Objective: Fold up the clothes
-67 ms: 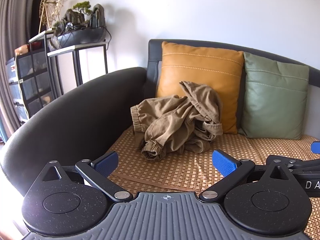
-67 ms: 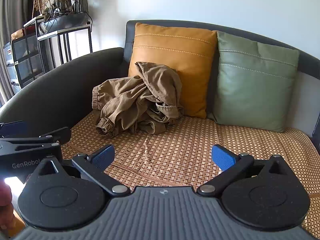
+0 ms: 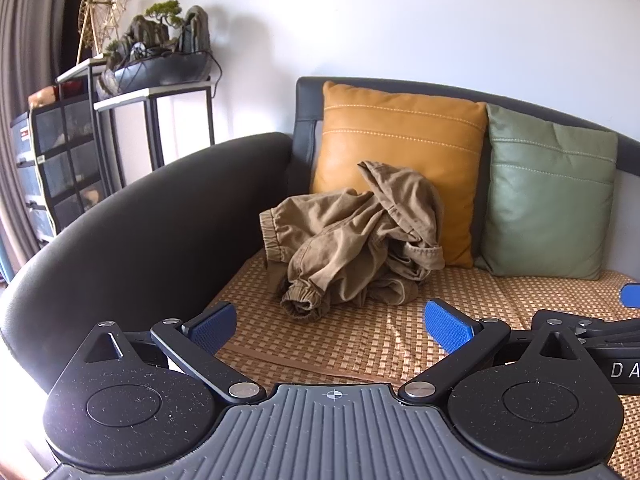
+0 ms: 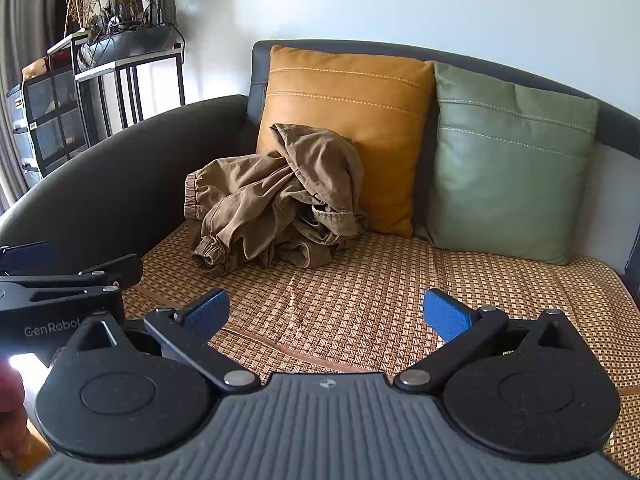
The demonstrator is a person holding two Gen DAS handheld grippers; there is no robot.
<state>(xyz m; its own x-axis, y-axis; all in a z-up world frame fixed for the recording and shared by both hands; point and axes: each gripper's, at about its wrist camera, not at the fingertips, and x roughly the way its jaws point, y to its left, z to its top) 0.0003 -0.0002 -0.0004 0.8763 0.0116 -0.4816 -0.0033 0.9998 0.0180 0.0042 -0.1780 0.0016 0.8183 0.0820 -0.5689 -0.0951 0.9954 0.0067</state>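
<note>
A crumpled pair of khaki trousers (image 3: pixel 352 240) (image 4: pixel 276 204) lies in a heap on the sofa's woven seat mat (image 3: pixel 360 340) (image 4: pixel 360 296), leaning against the mustard cushion (image 3: pixel 404 136) (image 4: pixel 352 96). One elastic cuff points toward me. My left gripper (image 3: pixel 332 326) stands open in front of the heap, well short of it, nothing between its blue pads. My right gripper (image 4: pixel 326 314) is open too, hovering over bare mat to the right of the trousers. Each gripper's body shows at the edge of the other's view.
A green cushion (image 3: pixel 548 192) (image 4: pixel 512 160) sits right of the mustard one. The dark curved armrest (image 3: pixel 152 216) (image 4: pixel 120 168) bounds the seat on the left. Beyond it stand a metal side table with a rock planter (image 3: pixel 160 64) and drawer units (image 3: pixel 60 160).
</note>
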